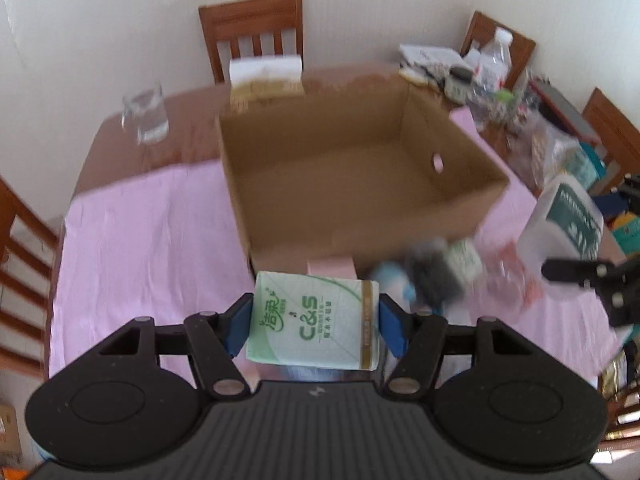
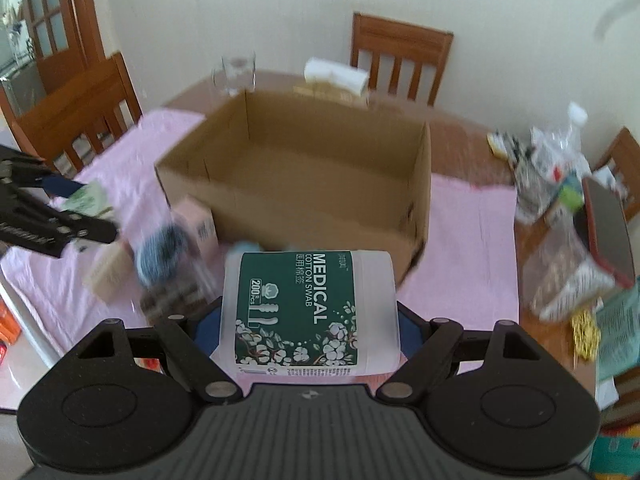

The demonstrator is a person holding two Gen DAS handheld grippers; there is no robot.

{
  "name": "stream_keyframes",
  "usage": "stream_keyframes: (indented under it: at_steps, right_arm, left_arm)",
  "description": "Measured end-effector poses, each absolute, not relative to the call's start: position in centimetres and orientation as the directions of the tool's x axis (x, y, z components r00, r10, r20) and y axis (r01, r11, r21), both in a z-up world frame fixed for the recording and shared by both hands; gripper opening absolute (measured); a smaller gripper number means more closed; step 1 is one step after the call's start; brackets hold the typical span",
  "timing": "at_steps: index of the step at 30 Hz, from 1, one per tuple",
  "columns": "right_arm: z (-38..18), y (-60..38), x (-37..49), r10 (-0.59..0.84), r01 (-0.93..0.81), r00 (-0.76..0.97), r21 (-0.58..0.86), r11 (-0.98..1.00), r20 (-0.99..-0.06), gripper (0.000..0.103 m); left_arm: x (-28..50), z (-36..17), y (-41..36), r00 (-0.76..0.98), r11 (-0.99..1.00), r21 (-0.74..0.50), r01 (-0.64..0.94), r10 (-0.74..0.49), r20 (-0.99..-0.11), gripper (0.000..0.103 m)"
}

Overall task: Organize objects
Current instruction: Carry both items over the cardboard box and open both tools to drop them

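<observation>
left claw (image 1: 314, 322): clamped on a green and white c&s tissue pack (image 1: 314, 320), blue pads pressed to its two short ends, held above the pink cloth (image 1: 140, 248) just in front of the cardboard box (image 1: 352, 168).
right claw (image 2: 310, 320): clamped on a medical cotton swab tub (image 2: 310, 308) with a dark green label, held in front of the box's near wall.
cardboard box: open-topped, nothing visible inside, standing on the cloth in the middle of the surface (image 1: 192, 104).
in the way: a blurred cluster lies between the claws and the box's near wall, a pink carton (image 2: 200, 224), a dark round item (image 2: 164, 256), smaller packs.
around: drinking glass (image 1: 146, 114) and paper towel roll (image 1: 266, 68) behind the box; a water bottle (image 1: 498, 54) amid clutter at the far right; wooden chairs (image 1: 252, 32) around.
left view only: round hole in the box's right wall.
right view only: a red-edged tablet (image 2: 608, 232) at the right edge, a glazed wooden door (image 2: 52, 20).
pose: both claws point steeply down toward the box.
</observation>
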State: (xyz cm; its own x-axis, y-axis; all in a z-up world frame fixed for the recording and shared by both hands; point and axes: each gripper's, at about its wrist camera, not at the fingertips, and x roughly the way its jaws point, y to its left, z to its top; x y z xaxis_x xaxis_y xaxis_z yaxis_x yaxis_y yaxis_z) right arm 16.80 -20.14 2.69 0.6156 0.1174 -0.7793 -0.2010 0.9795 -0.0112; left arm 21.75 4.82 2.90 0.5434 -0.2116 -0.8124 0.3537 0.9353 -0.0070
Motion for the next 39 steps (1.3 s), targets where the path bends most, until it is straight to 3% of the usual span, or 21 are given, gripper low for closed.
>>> stream_keyframes:
  at_steps: [10, 20, 23, 28, 30, 31, 32, 39]
  right_arm:
    - [4.9, -20.0, 23.9, 0.146, -0.219, 0.651, 0.000, 0.976, -0.745, 0.087]
    - [2.5, -19.8, 30.7, 0.150, -0.205, 0.608, 0.029, 0.978, -0.780, 0.087]
    - [2.2, -19.9, 31.1, 0.163, -0.196, 0.611, 0.051, 0.979, -0.774, 0.103]
    - [2.2, -20.2, 30.8, 0.158, -0.181, 0.620, 0.057, 0.982, -0.768, 0.103]
    - [2.3, -20.2, 30.6, 0.146, -0.175, 0.621, 0.045, 0.984, -0.770, 0.103]
    - [2.3, -20.3, 30.5, 0.141, -0.171, 0.624, 0.041, 0.984, -0.769, 0.103]
    - [2.3, -20.4, 30.3, 0.134, -0.167, 0.624, 0.036, 0.985, -0.770, 0.103]
    - [2.3, -21.1, 29.4, 0.099, -0.145, 0.631, 0.008, 0.989, -0.769, 0.103]
  left_arm:
    - [31.1, 3.3, 1.1, 0.583, 0.939, 0.004, 0.344, -0.211, -0.785, 0.064]
    - [35.9, 0.5, 0.3, 0.534, 0.952, -0.008, 0.307, -0.179, -0.826, 0.064]
    - [36.4, -0.2, 0.1, 0.518, 0.951, -0.006, 0.309, -0.174, -0.838, 0.064]
    - [37.4, -0.8, -0.1, 0.511, 0.955, 0.000, 0.297, -0.159, -0.845, 0.065]
    - [37.6, -0.6, -0.1, 0.523, 0.959, 0.003, 0.282, -0.151, -0.839, 0.075]
    - [37.8, -0.4, 0.0, 0.531, 0.964, 0.005, 0.265, -0.142, -0.835, 0.090]
    - [37.8, -0.2, 0.1, 0.543, 0.968, 0.008, 0.251, -0.134, -0.829, 0.097]
    - [36.9, 0.9, 0.5, 0.588, 0.972, 0.021, 0.235, -0.124, -0.799, 0.097]
